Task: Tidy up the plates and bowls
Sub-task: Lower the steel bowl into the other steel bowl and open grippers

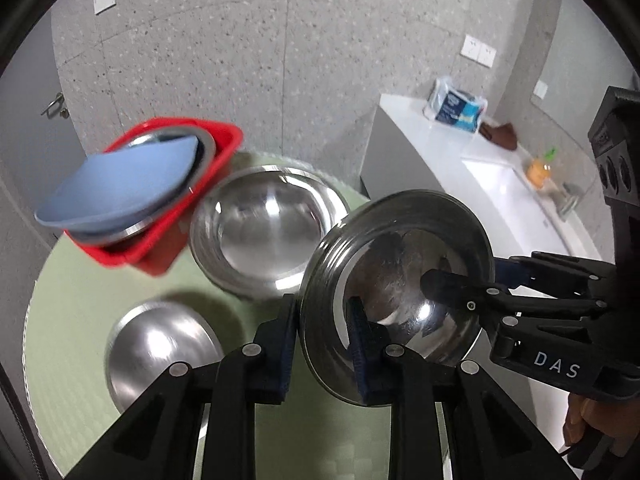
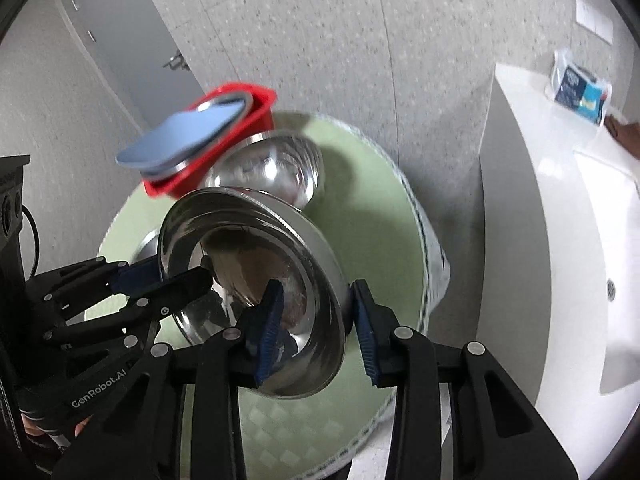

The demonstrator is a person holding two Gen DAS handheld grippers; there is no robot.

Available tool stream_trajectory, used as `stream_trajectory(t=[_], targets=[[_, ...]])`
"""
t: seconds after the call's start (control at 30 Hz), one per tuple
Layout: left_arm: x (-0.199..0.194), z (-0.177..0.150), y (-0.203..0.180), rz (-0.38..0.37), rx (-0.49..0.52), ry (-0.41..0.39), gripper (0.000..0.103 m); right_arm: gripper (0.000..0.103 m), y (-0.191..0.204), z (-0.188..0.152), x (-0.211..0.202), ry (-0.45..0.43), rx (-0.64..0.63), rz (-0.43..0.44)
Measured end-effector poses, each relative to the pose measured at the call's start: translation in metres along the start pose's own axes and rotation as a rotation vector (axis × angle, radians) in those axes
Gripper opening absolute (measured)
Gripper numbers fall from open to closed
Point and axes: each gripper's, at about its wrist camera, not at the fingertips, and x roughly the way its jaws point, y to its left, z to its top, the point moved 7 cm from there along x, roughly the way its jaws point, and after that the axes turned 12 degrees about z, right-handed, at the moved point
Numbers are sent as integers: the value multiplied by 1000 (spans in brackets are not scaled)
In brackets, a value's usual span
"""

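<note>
A shiny steel bowl hangs tilted above the round green table. My left gripper is shut on its near rim in the left wrist view. My right gripper is shut on the opposite rim, one finger inside the bowl and one outside. Below it a larger steel bowl stands upright. A smaller steel bowl lies upside down. The red basket holds a blue plate leaning on a steel plate.
A white counter with a sink runs along the right, carrying a tissue pack and small items. A speckled grey wall and a grey door stand behind the table.
</note>
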Motion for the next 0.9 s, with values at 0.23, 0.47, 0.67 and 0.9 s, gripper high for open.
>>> stream_trajectory(t=[0.23,0.47,0.67,0.9], targets=[[7,33,39,-4,-61,-11,21,36,15,48,12,-35,-32,5],[38,51,62,13,-98,35,21,36,13,80,52,6,-29,0],[70,55,81,7,-126,105,21,36,11,84,79,44,-25,-7],[95,69,87,1,-130,133,21,36,5,83,94,62,-23,-44]])
